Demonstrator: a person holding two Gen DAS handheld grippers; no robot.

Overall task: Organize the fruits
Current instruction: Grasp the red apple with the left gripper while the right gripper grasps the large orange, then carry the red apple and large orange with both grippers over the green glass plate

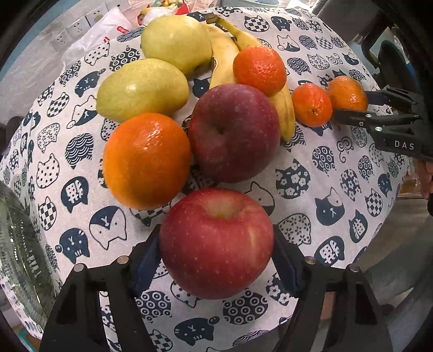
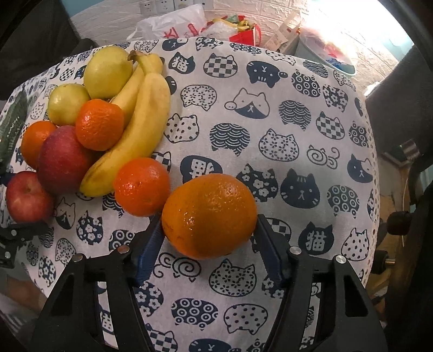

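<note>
My left gripper (image 1: 216, 257) is shut on a red apple (image 1: 216, 243), its blue pads against both sides, on the cat-print cloth (image 1: 311, 176). Beyond it lie a darker apple (image 1: 234, 132), an orange (image 1: 147, 159), two pears (image 1: 143, 89), bananas (image 1: 227, 54) and small mandarins (image 1: 259, 70). My right gripper (image 2: 209, 243) is shut on a large orange (image 2: 209, 216), which also shows in the left wrist view (image 1: 347, 93) at the right. A mandarin (image 2: 142, 186) touches the orange's left side. The fruit pile (image 2: 81, 130) lies at the left.
A glass bowl's rim (image 1: 19, 257) stands at the left edge of the cloth. Plastic bags (image 2: 176, 24) and clutter sit behind the table by a wall with power sockets (image 2: 157, 5). The cloth's right half (image 2: 297, 121) bears no fruit.
</note>
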